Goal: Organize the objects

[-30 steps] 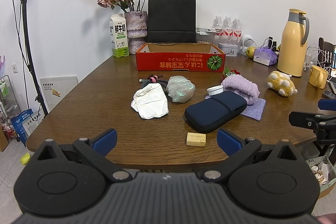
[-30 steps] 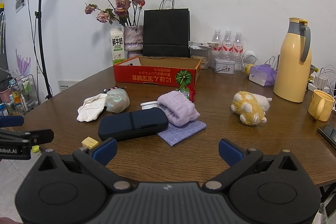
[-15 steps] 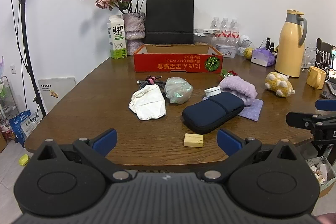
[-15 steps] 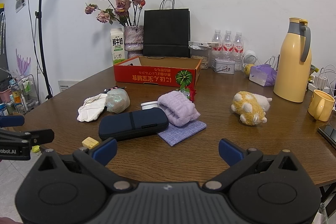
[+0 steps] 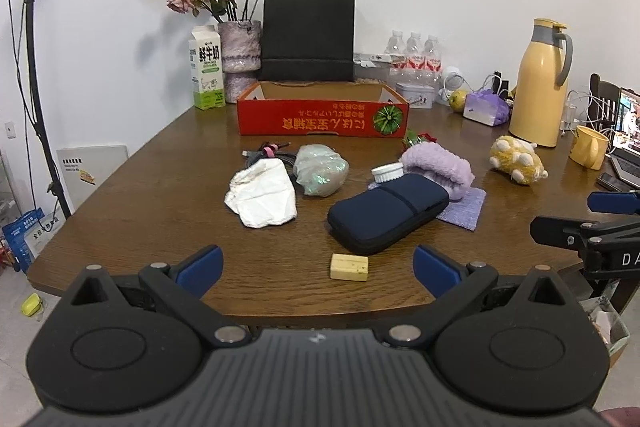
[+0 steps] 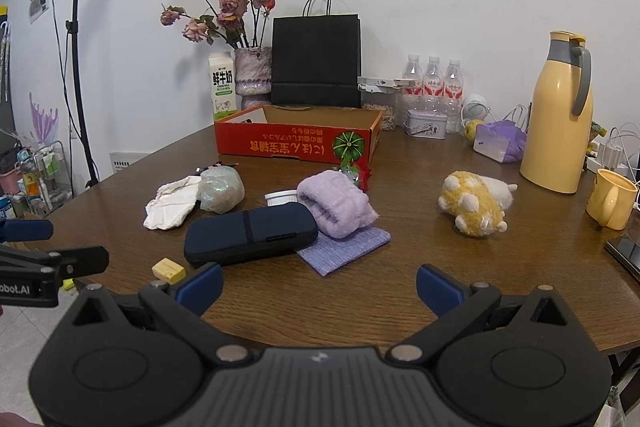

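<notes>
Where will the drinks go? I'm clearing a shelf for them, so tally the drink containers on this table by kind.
Water bottles: 3
Milk carton: 1
Yellow flask: 1
Yellow mug: 1
Total: 6

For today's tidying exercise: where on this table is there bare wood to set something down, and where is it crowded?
Bare wood lies left of the white crumpled cloth, toward the milk carton, and between the purple cloth and the plush toy. The near edge beside the yellow block is also free. The middle, around the navy case, is crowded, and so is the back right by the yellow flask.
</notes>
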Available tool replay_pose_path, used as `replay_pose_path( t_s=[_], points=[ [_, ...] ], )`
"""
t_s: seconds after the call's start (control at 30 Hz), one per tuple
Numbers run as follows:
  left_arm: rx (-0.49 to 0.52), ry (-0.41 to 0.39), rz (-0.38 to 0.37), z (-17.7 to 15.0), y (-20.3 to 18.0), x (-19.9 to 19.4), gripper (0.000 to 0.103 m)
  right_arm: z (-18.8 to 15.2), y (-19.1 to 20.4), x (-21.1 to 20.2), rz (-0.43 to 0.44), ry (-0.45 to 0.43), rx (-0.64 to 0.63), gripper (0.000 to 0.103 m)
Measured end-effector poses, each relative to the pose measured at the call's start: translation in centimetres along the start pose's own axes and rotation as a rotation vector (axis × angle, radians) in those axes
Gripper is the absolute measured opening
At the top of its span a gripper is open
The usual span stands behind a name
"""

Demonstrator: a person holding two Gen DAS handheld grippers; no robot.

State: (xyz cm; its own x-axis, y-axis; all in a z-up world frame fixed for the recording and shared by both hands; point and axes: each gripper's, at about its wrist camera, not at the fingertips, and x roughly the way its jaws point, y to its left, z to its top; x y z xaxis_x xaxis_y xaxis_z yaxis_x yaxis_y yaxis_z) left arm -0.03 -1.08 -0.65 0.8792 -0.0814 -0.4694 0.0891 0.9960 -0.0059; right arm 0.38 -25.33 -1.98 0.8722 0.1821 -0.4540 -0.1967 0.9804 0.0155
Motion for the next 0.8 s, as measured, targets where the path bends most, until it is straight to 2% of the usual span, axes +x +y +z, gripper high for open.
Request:
replay_pose_path(
  t_s=[0.17,0.4,0.63,0.8],
  points=[
    [0.003,0.036,-0.011,-0.3,-0.5,1.8,0.103,-0.5,-0.4,0.5,-0.006,0.004,-0.001,0.103],
    [-0.005,0.086,0.013,-0.7,-1.3,5.4,0.102,-1.1,-1.4,1.8,-0.010,0.029,0.011,0.103],
    [-0.011,0.122,0.015,-1.1,-1.9,7.8,0.097,-1.6,-2.4,2.9,-0.010,0.047,0.033,0.103],
    [-0.031,0.157,0.020,-1.3,-2.0,8.7,0.088,-1.9,-3.1,3.6,-0.006,0.056,0.045,0.103]
  ],
)
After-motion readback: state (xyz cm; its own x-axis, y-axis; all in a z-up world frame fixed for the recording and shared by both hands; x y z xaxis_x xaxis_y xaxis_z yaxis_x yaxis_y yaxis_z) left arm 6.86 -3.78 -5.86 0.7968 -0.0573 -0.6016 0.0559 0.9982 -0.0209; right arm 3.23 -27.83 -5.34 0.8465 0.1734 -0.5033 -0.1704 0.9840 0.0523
